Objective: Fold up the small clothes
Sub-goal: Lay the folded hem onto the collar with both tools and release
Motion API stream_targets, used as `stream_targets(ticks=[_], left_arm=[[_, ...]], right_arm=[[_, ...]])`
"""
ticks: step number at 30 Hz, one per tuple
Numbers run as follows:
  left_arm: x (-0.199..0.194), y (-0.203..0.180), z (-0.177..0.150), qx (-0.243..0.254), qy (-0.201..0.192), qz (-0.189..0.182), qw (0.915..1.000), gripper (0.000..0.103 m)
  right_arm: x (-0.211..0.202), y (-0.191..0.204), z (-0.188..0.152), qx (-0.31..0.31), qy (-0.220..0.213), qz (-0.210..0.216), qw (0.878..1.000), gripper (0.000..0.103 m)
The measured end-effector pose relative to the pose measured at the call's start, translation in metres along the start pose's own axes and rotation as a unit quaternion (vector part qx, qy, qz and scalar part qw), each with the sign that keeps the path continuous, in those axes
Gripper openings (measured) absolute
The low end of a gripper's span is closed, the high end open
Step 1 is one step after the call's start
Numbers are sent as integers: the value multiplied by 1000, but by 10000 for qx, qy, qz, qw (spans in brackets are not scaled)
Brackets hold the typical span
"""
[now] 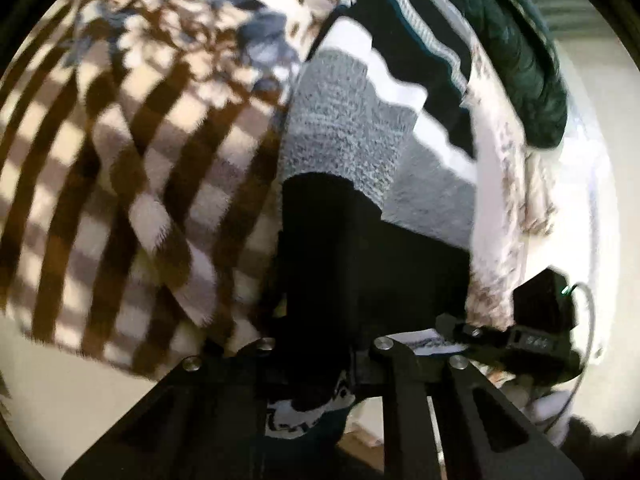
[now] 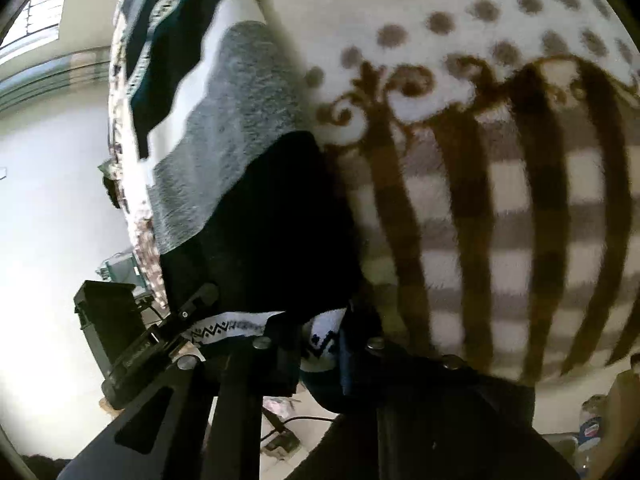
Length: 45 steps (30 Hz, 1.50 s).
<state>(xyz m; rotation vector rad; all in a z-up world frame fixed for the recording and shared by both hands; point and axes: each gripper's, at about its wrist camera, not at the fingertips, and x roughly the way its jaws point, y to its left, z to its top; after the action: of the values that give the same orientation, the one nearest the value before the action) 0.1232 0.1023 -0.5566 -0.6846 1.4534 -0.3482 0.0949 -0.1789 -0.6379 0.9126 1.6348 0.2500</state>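
Note:
A small knitted sweater [image 1: 344, 128] with black, white and grey bands and a patterned hem hangs lifted above the brown-and-cream checked blanket [image 1: 120, 168]. My left gripper [image 1: 320, 360] is shut on its black lower edge, with the patterned hem [image 1: 304, 412] bunched between the fingers. In the right wrist view the same sweater [image 2: 240, 120] hangs to the left, and my right gripper [image 2: 320, 344] is shut on the hem [image 2: 324, 340]. The other gripper shows at the edge of each view: the right gripper [image 1: 532, 340] and the left gripper [image 2: 152, 340], each close beside the one filming.
The blanket [image 2: 500, 220] with dotted border covers the surface below. A dark green garment [image 1: 520, 60] lies at the far end. A white wall and window [image 2: 40, 20] are at the left. A cable and small objects lie on the floor [image 2: 280, 440].

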Motion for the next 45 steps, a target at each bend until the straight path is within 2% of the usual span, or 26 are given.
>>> stream_targets(ticks=[7, 10, 13, 16, 20, 21, 22, 24, 26, 27, 28, 29, 31, 33, 34, 35, 36, 37, 39, 42, 45], left_arm=[[-51, -17, 14, -523, -339, -844, 9945, 11], [-71, -33, 40, -698, -576, -1244, 9881, 12], [-80, -52, 83, -833, -818, -1676, 9789, 12], [-77, -77, 141, -692, -1082, -1857, 9742, 12], [-60, -100, 226, -637, -1232, -2046, 9690, 12], [-50, -103, 256, -719, -1208, -2113, 9673, 12], [-45, -105, 272, -763, -1201, -2107, 9671, 12], [-26, -106, 324, -897, -1144, -2253, 9634, 19], [-8, -101, 362, -1090, -1061, -2349, 9600, 41], [-2, -100, 372, -1153, -1020, -2421, 9580, 62], [7, -97, 387, -1273, -938, -2407, 9576, 67], [15, -94, 398, -1381, -852, -2399, 9571, 67], [28, -84, 413, -1664, -685, -2550, 9501, 67], [32, -76, 419, -1912, -653, -2865, 9366, 70], [32, -72, 420, -2031, -683, -3083, 9269, 71], [32, -68, 420, -2097, -704, -3186, 9217, 71], [30, -65, 421, -2116, -752, -3207, 9202, 71], [26, -64, 422, -2041, -828, -3104, 9247, 71], [9, -69, 423, -1537, -1048, -2620, 9470, 71], [-9, -83, 422, -822, -1255, -2062, 9669, 71], [-20, -110, 423, 254, -1450, -1188, 9819, 71]], right_arm=[[-45, 36, 1, -187, -187, 788, 9965, 11], [-64, 56, 12, -122, -316, 1180, 9924, 10], [-86, 86, 40, -94, -574, 1556, 9861, 10], [-105, 115, 86, -90, -897, 1863, 9783, 10], [-113, 154, 170, -184, -1369, 1804, 9738, 10], [-112, 165, 201, -144, -1509, 1741, 9730, 10], [-110, 173, 225, -149, -1549, 1716, 9728, 10], [-107, 182, 266, -115, -1648, 1560, 9738, 10], [-98, 191, 314, -122, -1576, 1443, 9768, 10], [-91, 194, 341, 39, -1532, 1318, 9794, 10], [-85, 194, 359, 132, -1485, 1302, 9802, 12], [-79, 194, 382, 251, -1420, 1289, 9811, 13], [-79, 190, 400, 419, -1420, 1366, 9795, 15], [-85, 192, 407, 381, -1579, 1621, 9733, 29], [-90, 192, 405, 300, -1739, 1682, 9698, 49], [-96, 192, 404, 223, -1874, 1646, 9681, 54], [-97, 191, 404, 191, -1934, 1574, 9682, 54], [-99, 191, 402, 140, -1969, 1362, 9708, 54], [-101, 191, 396, -2, -2021, 944, 9748, 54], [-100, 195, 388, -285, -2049, 423, 9775, 54], [-92, 201, 390, -583, -2017, -159, 9776, 54]])
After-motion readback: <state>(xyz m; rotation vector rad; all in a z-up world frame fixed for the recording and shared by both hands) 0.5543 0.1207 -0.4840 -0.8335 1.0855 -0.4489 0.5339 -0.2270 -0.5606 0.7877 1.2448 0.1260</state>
